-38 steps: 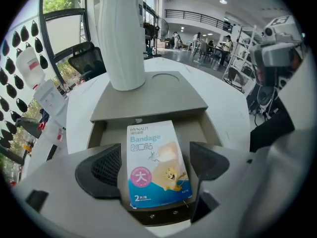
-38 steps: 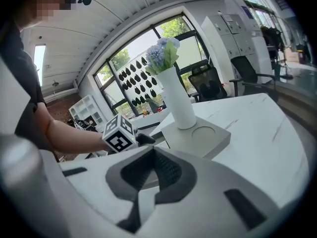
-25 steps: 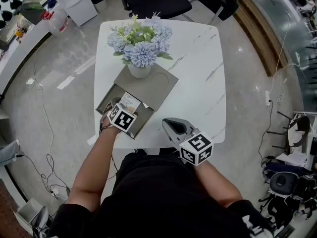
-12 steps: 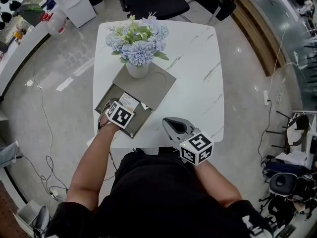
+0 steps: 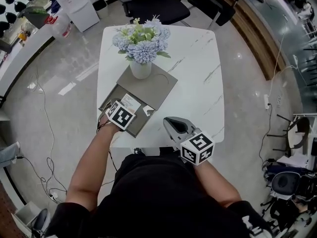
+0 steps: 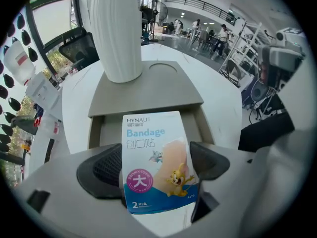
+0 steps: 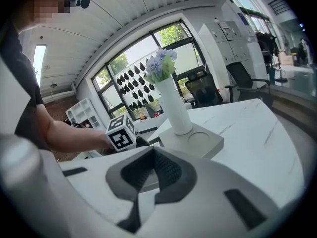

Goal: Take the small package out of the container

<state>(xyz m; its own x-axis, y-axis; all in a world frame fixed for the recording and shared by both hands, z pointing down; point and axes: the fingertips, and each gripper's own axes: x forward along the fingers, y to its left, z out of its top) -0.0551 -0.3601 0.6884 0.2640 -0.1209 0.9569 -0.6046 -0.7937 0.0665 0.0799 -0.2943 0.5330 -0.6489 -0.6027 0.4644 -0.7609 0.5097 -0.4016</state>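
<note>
A small white and blue bandage package stands upright between the pads of my left gripper, which is shut on it. In the head view the package shows just ahead of the left gripper, over the open grey box at the table's front left. Behind the package, the box's inner tray shows. My right gripper rests near the table's front edge, apart from the box, its jaws shut on nothing.
The box's grey lid lies slid back, with a white vase of blue flowers standing on it. The white marble table stretches to the right. Black chairs stand behind the table.
The head view has shifted a little. My left gripper stays shut on the package over the box, and the right gripper has not moved.
</note>
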